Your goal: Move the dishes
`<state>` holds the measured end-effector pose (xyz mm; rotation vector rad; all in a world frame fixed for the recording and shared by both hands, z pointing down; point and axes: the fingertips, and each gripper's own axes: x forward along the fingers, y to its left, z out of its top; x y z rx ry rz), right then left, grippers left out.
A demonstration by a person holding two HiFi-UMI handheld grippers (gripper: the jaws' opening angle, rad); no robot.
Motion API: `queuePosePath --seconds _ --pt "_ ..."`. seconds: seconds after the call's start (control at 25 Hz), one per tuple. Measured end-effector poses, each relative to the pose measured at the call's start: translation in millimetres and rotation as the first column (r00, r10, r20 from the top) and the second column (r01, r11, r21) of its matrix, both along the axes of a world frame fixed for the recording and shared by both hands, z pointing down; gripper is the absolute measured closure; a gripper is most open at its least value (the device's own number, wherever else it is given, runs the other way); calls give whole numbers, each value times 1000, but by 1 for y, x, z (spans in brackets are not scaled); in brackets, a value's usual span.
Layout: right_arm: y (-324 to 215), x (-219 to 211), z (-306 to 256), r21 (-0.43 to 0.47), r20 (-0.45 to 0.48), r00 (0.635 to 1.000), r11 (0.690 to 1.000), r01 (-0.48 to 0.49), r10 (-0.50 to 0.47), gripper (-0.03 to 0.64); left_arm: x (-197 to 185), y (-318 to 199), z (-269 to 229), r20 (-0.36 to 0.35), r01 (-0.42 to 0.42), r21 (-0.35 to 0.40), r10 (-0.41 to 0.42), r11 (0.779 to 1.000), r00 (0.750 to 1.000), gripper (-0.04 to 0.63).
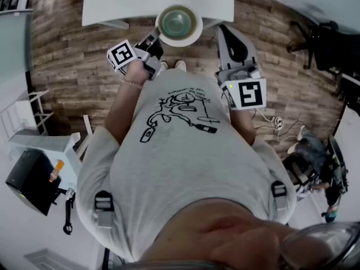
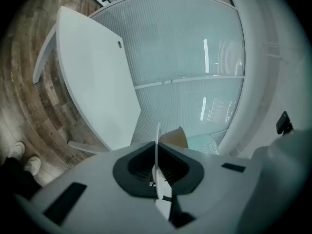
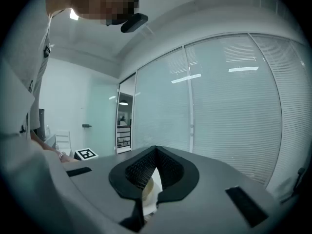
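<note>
A white worktop (image 1: 118, 1) stands on a floor (image 1: 73, 55) of brown wood planks. Just behind the worktop rises a curved glass wall (image 2: 195, 43) lined with pale blinds, with bright light strips (image 2: 205, 57) mirrored in its panes. Well to the right of the worktop sits a black chair (image 1: 323, 44), with loose cables (image 1: 275, 122) on the planks nearer in, while well to its left stand a white rack (image 1: 22, 108) and a black box (image 1: 28, 181).

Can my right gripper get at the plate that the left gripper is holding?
Probably yes: the right gripper sits close beside the plate, nothing between, but its shut jaws must open first.
</note>
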<state>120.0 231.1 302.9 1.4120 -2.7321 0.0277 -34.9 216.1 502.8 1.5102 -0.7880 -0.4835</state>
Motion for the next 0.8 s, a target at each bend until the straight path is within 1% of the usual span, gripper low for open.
queuePosePath --seconds 0.08,0.24,0.4,0.6,0.8 --pt "-1 1 1 6 -15 1000 1000 1 -1 583 2 -2 -3 1 0 2 0 1000 1000 583" --pt "1 3 -1 16 -21 1000 1000 2 -1 583 5 -2 -11 -20 -5 21 6 1000 1000 583" --pt "5 3 1 -1 -34 999 1000 1 -1 583 6 -1 -12 -15 -13 25 13 1000 1000 583" --pt "2 4 0 -7 9 1000 1000 2 -2 581 6 0 -13 -23 -14 18 15 1000 1000 583" --pt "2 8 -1 -6 19 1000 1000 15 -14 581 6 2 -12 -14 0 12 0 1000 1000 583"
